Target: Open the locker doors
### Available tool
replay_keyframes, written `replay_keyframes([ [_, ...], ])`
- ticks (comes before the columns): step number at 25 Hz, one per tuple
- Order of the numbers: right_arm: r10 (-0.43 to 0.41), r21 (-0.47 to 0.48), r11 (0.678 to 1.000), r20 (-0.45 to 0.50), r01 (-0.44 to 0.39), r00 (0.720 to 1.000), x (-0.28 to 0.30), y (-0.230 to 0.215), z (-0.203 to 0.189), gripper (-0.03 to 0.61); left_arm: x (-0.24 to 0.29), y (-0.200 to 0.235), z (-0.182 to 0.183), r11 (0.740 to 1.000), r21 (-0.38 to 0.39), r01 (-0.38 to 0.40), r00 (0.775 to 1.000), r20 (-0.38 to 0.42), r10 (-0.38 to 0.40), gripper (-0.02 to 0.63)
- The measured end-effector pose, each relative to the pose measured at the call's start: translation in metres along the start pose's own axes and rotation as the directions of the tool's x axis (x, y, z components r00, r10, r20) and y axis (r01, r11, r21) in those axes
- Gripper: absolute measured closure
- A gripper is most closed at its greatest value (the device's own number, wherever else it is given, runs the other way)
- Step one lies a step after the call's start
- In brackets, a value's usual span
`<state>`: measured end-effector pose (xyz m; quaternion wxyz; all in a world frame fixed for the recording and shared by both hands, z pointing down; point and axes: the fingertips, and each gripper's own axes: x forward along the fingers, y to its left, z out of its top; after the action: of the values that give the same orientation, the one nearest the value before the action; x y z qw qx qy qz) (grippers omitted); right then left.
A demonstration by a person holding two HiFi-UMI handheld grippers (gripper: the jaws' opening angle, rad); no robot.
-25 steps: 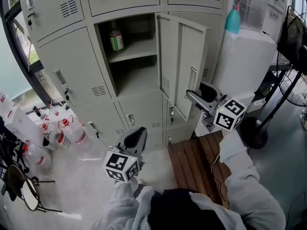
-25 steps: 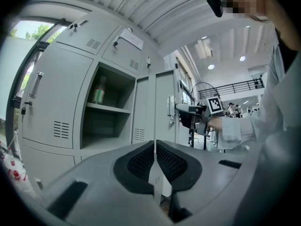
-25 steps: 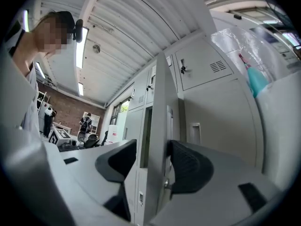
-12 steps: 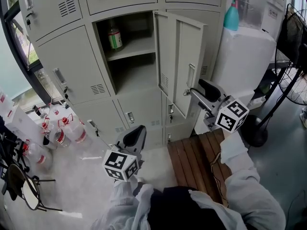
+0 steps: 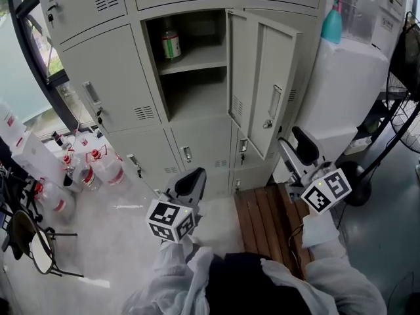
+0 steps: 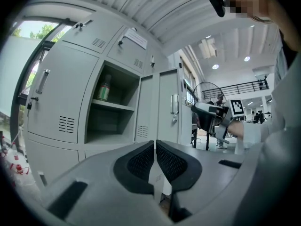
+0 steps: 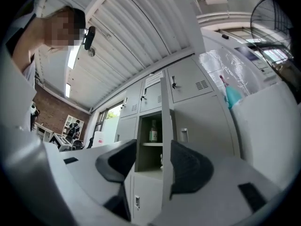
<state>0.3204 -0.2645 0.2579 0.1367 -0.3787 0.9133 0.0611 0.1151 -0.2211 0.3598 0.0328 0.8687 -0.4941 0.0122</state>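
Note:
The grey lockers fill the head view. One middle door (image 5: 262, 84) stands swung out to the right, its handle (image 5: 274, 107) free. Inside the open compartment a green-labelled bottle (image 5: 172, 44) stands on the shelf. My right gripper (image 5: 296, 151) hangs below and right of that door, open, with nothing between its fingers. In the right gripper view the door's edge (image 7: 164, 140) lines up between the jaws but stays far off. My left gripper (image 5: 191, 182) sits low before the bottom lockers, shut and empty; its pads (image 6: 141, 161) meet. The neighbouring doors (image 5: 111, 77) are closed.
Several red-capped plastic bottles (image 5: 92, 169) stand on the floor at the left. A wooden bench (image 5: 266, 215) lies under my right arm. A white cabinet (image 5: 348, 90) with a teal spray bottle (image 5: 335, 21) stands right of the lockers. A fan stand (image 5: 394, 136) is far right.
My right gripper has drawn back from the open door's handle, down and to the right. The door stays open. The left gripper has hardly moved.

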Motion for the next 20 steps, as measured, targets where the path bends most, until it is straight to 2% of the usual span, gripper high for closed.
replay_keyframes([
  [3,-0.014,-0.038,0.999,-0.035,0.012,0.999,-0.012,0.021,-0.017,0.368,-0.004,0.001,-0.012,1.0,-0.017,-0.013,1.0,-0.017,0.013,0.595],
  [6,-0.038,-0.016,0.999,-0.046,0.037,0.998,-0.022,0.037,-0.031,0.368,-0.012,0.003,-0.025,0.998,-0.05,-0.044,0.999,-0.028,0.042,0.595],
  [12,-0.127,-0.019,0.992,-0.126,0.126,0.984,-0.049,0.057,-0.078,0.368,-0.043,0.016,-0.063,0.976,-0.168,-0.141,0.989,-0.059,0.133,0.595],
  [14,-0.131,0.012,0.991,-0.148,0.134,0.98,-0.051,0.062,-0.093,0.368,-0.053,0.023,-0.072,0.967,-0.194,-0.168,0.986,-0.058,0.159,0.595],
  [20,-0.106,0.044,0.992,-0.16,0.114,0.981,-0.04,0.08,-0.107,0.368,-0.066,0.041,-0.085,0.958,-0.2,-0.207,0.978,-0.076,0.196,0.595],
])
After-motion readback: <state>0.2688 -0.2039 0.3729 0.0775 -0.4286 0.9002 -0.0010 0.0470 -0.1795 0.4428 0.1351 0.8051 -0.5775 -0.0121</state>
